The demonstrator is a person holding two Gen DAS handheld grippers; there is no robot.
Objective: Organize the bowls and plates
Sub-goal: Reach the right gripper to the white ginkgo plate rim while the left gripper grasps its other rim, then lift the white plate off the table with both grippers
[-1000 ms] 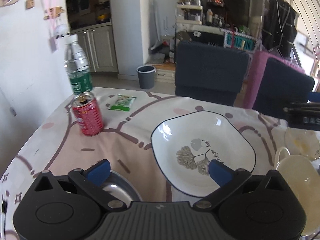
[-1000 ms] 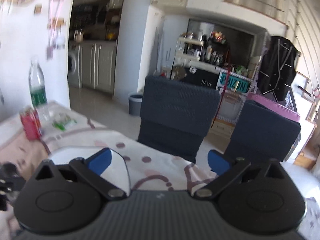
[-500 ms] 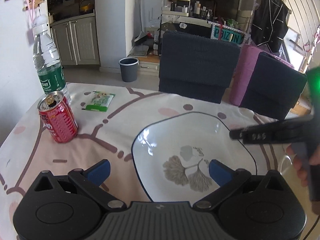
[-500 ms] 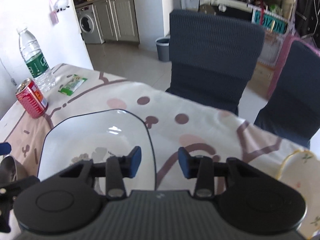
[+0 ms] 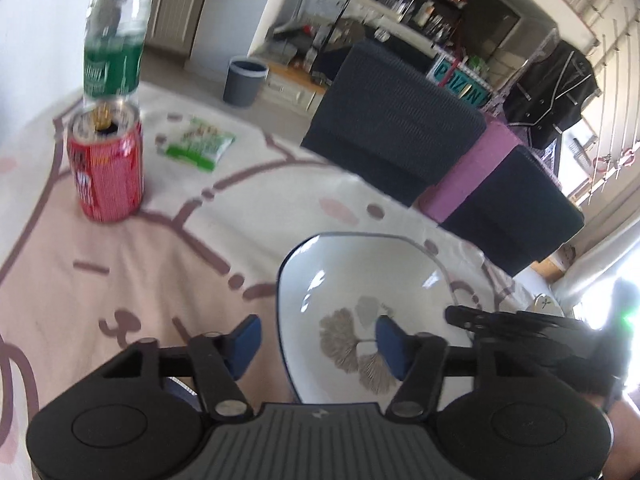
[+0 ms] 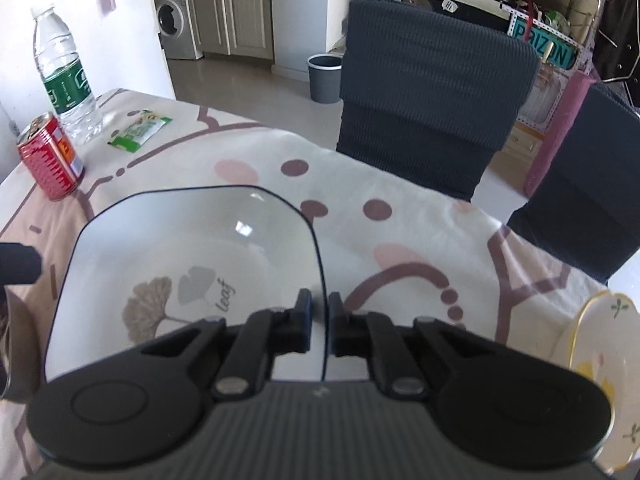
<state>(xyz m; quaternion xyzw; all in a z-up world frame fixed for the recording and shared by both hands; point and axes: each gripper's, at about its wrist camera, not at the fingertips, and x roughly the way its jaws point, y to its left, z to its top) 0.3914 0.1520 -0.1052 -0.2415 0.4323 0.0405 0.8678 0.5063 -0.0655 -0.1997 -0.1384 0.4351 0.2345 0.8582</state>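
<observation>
White square plate with leaf print, mid-table on the patterned cloth. Right gripper pinched shut on its right rim at 3 o'clock. Left gripper straddling the left rim at 9, jaws closing, pads not yet pressing. Step: two-sided pickup. Next, probably: finish left clamp, lift level, carry toward the floral plate at 4. Steel bowl under left gripper mostly hidden; floral plate cut off; left view motion-blurred.

Plate: white, squarish with rounded corners, thin dark rim, grey-brown leaf print and the word "leaf"; lies flat on the patterned tablecloth. Second dish: cream, gold-edged, possibly a bowl, at right edge.
</observation>
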